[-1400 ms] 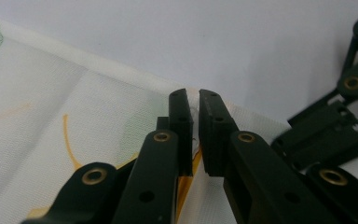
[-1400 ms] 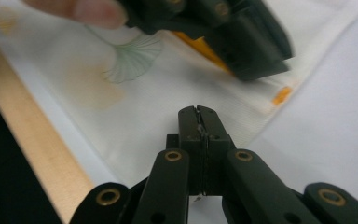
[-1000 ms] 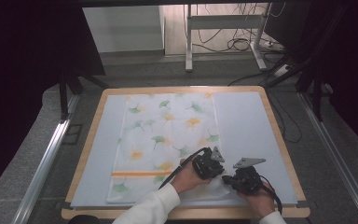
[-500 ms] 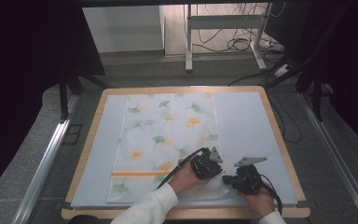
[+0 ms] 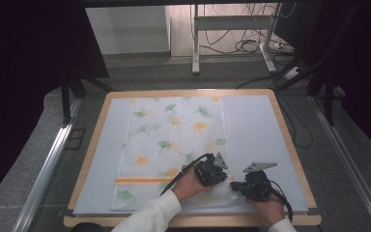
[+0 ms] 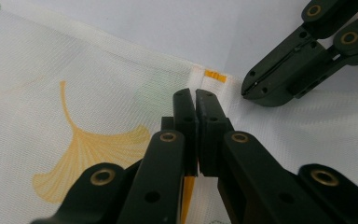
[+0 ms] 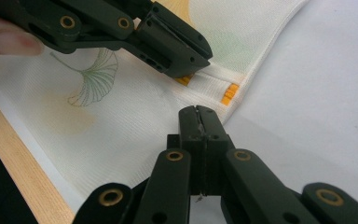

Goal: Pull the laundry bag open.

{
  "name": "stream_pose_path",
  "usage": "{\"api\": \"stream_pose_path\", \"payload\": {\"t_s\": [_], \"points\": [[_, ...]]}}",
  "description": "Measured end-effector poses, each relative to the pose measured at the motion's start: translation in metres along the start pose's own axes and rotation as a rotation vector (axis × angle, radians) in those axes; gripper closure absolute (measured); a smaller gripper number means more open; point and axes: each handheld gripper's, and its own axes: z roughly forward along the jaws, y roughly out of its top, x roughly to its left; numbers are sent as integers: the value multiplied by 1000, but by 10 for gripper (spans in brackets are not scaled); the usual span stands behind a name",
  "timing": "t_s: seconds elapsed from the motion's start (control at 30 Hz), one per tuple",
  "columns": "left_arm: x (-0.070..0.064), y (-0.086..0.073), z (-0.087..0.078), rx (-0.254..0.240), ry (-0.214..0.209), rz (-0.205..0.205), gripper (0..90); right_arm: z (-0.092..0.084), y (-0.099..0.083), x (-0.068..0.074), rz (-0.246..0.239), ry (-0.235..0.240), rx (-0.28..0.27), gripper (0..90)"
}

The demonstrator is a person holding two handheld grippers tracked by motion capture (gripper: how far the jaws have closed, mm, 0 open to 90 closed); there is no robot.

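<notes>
The wooden-rimmed table carries a white cloth printed with ginkgo leaves, lying flat, its near right corner turned up. The left tool and right tool are both pressed together at that corner, pinching cloth, I'd judge. Best lift evenly, keeping the edge taut.

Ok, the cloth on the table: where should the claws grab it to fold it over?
Probably along the near right corner of the cloth, by the hemmed edge with the orange stripe ends. It lies flat, so come in low from the right, over the bare mat, and slide a jaw under the hem. Both claws, left and right, are shut there.
</notes>
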Motion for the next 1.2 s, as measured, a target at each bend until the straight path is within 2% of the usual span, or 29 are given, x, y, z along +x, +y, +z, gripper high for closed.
{"api": "stream_pose_path", "payload": {"t_s": [0.4, 0.47, 0.6, 0.7, 0.83, 0.97, 1.2], "points": [[1, 0, -1, 11, -6, 11, 898, 0, 0, -1, 6, 3, 1, 892], [0, 0, 0, -3, -5, -4, 899, 1, 2, -2, 24, 11, 0, 892], [1, -1, 0, -8, -8, -9, 898, 4, 9, -5, 58, 10, -13, 890], [0, 0, 1, -12, -2, -2, 898, 8, 16, -10, 90, 3, -22, 890], [-1, 0, 1, -12, 2, 2, 899, 9, 17, -14, 137, 19, -7, 891], [-2, 0, 1, -7, 13, 14, 899, 10, 18, -15, 143, 17, 0, 892], [-5, 2, 0, 14, 32, 39, 900, 9, 18, -21, 175, 58, 9, 893]]}}
